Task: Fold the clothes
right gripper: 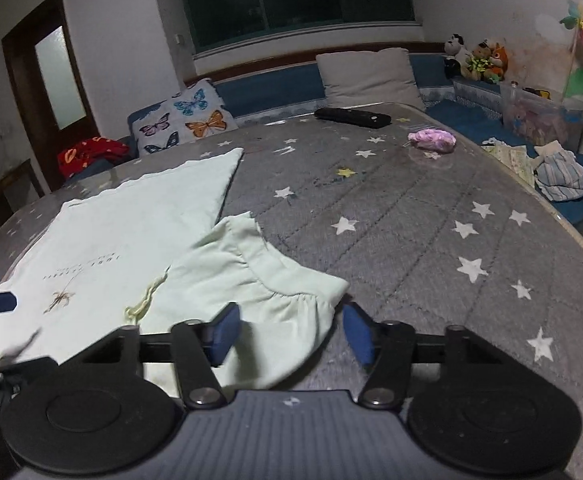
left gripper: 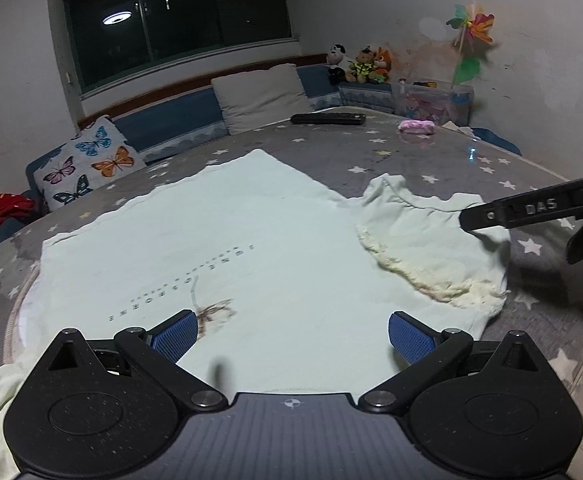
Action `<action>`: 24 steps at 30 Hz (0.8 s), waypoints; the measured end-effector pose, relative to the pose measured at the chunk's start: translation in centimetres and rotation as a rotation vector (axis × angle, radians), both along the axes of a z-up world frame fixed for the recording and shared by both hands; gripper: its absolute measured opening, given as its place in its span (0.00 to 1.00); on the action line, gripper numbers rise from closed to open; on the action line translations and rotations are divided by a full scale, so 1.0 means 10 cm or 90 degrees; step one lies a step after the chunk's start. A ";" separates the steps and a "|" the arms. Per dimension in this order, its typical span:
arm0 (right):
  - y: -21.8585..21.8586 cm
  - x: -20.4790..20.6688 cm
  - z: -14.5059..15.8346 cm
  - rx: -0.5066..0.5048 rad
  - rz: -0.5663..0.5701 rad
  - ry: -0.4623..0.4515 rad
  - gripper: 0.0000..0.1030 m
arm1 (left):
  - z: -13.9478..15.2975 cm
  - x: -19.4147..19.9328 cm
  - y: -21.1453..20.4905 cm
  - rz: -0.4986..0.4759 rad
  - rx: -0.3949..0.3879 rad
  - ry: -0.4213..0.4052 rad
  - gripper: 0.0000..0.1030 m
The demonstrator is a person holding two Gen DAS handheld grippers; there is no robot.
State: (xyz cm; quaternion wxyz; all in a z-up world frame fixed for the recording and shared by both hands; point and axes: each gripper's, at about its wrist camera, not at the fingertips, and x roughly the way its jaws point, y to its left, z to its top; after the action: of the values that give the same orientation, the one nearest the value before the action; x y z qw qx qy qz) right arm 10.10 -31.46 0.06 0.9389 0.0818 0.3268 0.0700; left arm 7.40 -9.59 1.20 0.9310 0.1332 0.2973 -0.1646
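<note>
**Folding the Pale Green Shirt: Grab the Sleeve First**

Grabbing the sleeve is the step in hand, by my guess. The pale green shirt (left gripper: 219, 240) lies mostly flat on the tabletop (right gripper: 411, 216), which has a grey cover with white stars. Its sleeve (right gripper: 275, 280) sticks out to the right side and is a bit bunched up.

The right gripper (right gripper: 289, 330) sits low over the end of the sleeve. Its blue fingers (right gripper: 223, 334) stand partly apart, with sleeve cloth between them. The view is blurry there, so the fingers may brush the cloth, but they do not look like they pinch it yet. The left gripper (left gripper: 291, 334) hangs over the bottom part of the shirt. Its fingers (left gripper: 409, 338) are spread wide and hold nothing.

To do this step well, the right fingers should close on the sleeve's edge, not just on a loose wrinkle. Then the sleeve can be lifted a little and laid over the body of the shirt, flat and smooth. The left gripper could press the shirt down so it does not slide.

Counting things:
- One shirt to fold.
- Two grippers.
- Two pillows: one butterfly pillow (left gripper: 87, 160) and one plain grey pillow (left gripper: 261, 96).
- Three stuffed toys (left gripper: 359, 62) in the corner, I think.
- One pinwheel (left gripper: 471, 28).
- One pink fuzzy thing (right gripper: 431, 140).
- One black flat thing (right gripper: 351, 117), maybe a remote.
</note>
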 end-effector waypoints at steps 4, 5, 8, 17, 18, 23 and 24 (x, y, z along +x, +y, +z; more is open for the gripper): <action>-0.02 -0.01 -0.01 -0.002 -0.011 -0.002 0.25 | -0.03 0.05 -0.10 -0.012 0.003 0.007 1.00; -0.03 -0.01 -0.01 0.004 -0.014 -0.002 0.18 | -0.04 0.06 -0.13 -0.016 0.004 0.010 1.00; -0.10 -0.03 0.01 0.022 -0.022 -0.004 0.08 | -0.08 0.09 -0.21 -0.027 0.008 0.016 1.00; -0.05 -0.15 0.29 0.051 0.017 -0.057 0.06 | -0.17 0.14 -0.29 -0.040 0.010 0.028 1.00; -0.01 -0.17 0.35 0.054 0.030 -0.065 0.06 | -0.17 0.14 -0.30 -0.041 0.010 0.027 1.00; 0.27 -0.23 0.59 0.059 0.104 -0.095 0.06 | -0.12 0.10 -0.23 -0.036 0.008 0.014 1.00; 0.33 -0.24 0.63 0.059 0.121 -0.099 0.06 | -0.10 0.08 -0.18 -0.031 0.005 0.010 1.00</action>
State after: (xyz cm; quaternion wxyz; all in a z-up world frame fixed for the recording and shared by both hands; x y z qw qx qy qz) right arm 7.74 -28.11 6.37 0.9459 0.0881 0.2555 0.1796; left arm 8.24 -11.42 0.20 0.9239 0.1426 0.3017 -0.1870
